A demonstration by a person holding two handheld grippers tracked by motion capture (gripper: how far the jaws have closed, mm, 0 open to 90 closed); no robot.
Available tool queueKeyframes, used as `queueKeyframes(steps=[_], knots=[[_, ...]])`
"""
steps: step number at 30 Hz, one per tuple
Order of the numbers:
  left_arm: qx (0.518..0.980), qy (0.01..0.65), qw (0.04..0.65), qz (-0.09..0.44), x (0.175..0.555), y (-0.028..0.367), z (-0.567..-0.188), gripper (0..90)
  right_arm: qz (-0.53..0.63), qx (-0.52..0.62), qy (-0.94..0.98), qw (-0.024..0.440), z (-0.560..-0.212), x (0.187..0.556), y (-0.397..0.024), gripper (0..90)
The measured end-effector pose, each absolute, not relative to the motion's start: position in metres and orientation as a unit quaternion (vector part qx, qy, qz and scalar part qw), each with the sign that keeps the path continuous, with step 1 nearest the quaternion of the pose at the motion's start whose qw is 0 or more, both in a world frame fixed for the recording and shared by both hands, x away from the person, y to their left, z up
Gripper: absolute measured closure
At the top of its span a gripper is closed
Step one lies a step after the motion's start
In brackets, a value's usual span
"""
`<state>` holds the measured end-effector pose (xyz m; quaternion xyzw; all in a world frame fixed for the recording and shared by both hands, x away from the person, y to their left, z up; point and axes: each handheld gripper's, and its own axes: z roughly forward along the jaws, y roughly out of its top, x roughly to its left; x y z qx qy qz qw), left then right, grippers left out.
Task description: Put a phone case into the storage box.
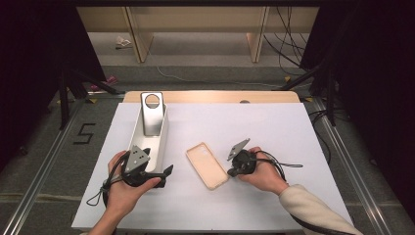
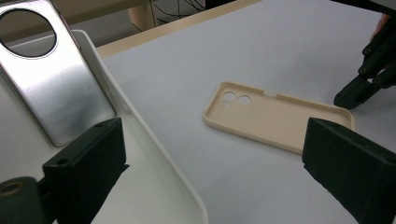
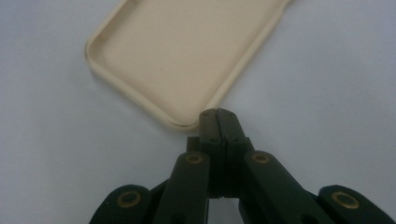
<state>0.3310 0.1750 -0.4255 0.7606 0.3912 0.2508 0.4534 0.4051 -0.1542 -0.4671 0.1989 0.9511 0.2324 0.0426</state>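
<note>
Nearest the lower edge of the high view, two hands come in, each holding a tool. The left tool (image 1: 166,172) sits at lower left, held over the near end of a white tray (image 1: 134,128); in the left gripper view its two black jaws stand wide apart with nothing between them, one over the tray's inside, the other over the table (image 1: 274,127).

The right tool (image 1: 230,172) is at lower centre-right, its tip pointing toward the middle of the frame. In the right gripper view (image 3: 217,114) its jaws are pressed together, gripping nothing, and the closed tip sits at the near corner of the phone case's (image 3: 187,51) rim; whether it touches the rim I cannot tell.

The beige phone case (image 1: 207,164) lies open side up on the white table, in the centre of the high view, between the two tools. In the left gripper view (image 2: 275,116) its two round camera holes face the tray side.

Farther back, at upper left, a shiny metal plate (image 1: 152,115) with a round hole near its top leans upright in the tray's far end.

Beyond the table's far wooden edge lies grey floor (image 1: 195,54) with cables.
</note>
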Motion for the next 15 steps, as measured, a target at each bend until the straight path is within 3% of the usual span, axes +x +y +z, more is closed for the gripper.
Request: queueKeyframes(steps=[15], knots=[[0.764,0.388,0.452,0.248,0.331,0.174,-0.426,5.5,0.248,0.15,0.957,0.027,-0.465,0.384,-0.121,90.0]])
